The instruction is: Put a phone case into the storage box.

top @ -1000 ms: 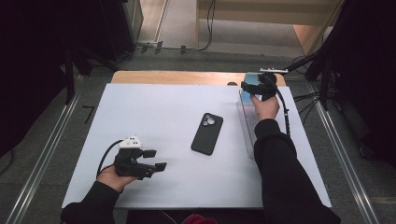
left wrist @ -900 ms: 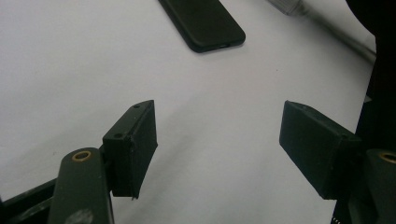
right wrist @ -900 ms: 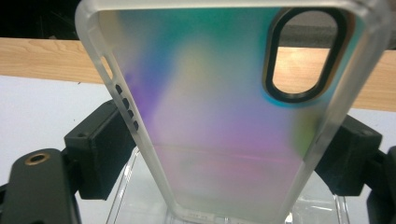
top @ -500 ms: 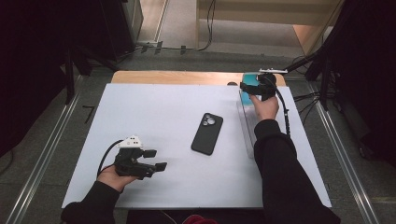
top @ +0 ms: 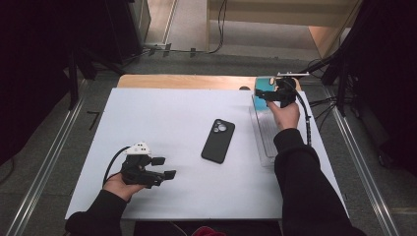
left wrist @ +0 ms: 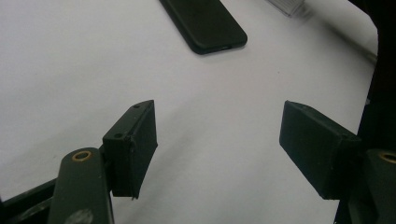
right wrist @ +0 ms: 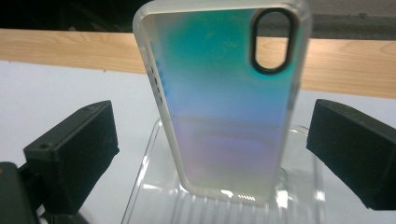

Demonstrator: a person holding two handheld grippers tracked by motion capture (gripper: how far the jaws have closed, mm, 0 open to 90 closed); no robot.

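Right gripper [right wrist: 212, 140] jaws just opened around upright phone case [right wrist: 219, 98].

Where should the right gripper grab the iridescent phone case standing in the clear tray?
Probably across the long side edges of the iridescent phone case, mid-height, below the camera cutout. It stands upright in the clear tray, and the open right gripper already straddles it from the front.

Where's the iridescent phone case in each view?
High view: phone case at the far right, just ahead of the right gripper, at the far end of the clear tray.
Left gripper view: not in it.
Right gripper view: centre, upright, between open jaws.
Shared landmark: white table.
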